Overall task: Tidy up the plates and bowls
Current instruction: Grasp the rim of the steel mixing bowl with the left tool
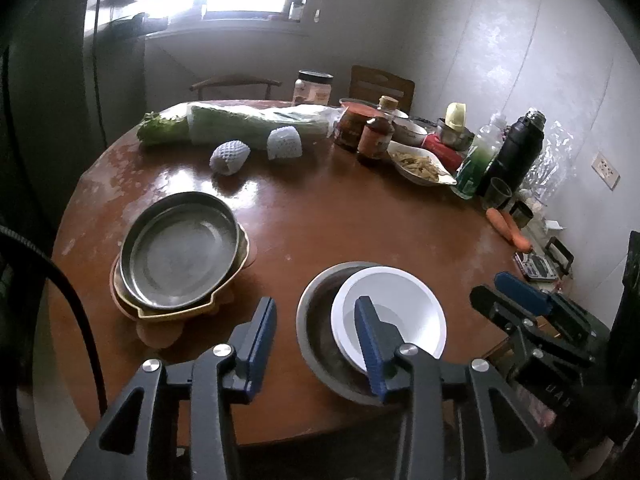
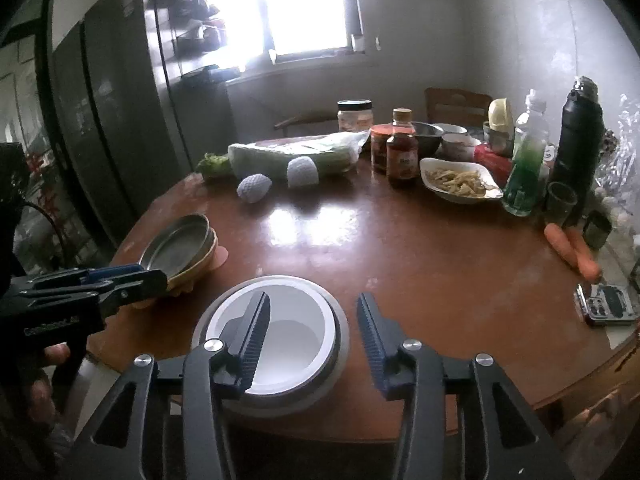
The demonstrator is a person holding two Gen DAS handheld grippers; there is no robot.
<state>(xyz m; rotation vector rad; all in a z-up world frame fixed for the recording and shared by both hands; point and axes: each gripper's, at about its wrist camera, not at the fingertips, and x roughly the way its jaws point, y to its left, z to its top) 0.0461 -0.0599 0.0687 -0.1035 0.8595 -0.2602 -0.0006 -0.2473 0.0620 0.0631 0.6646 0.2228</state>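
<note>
White bowl [image 2: 280, 344] in metal bowl [image 1: 316, 320], plates [image 1: 180, 248] stacked

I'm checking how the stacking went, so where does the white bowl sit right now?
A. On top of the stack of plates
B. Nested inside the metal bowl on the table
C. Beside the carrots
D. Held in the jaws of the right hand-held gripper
B: the white bowl rests inside the metal bowl on the table, with neither hand-held gripper gripping it.
</note>
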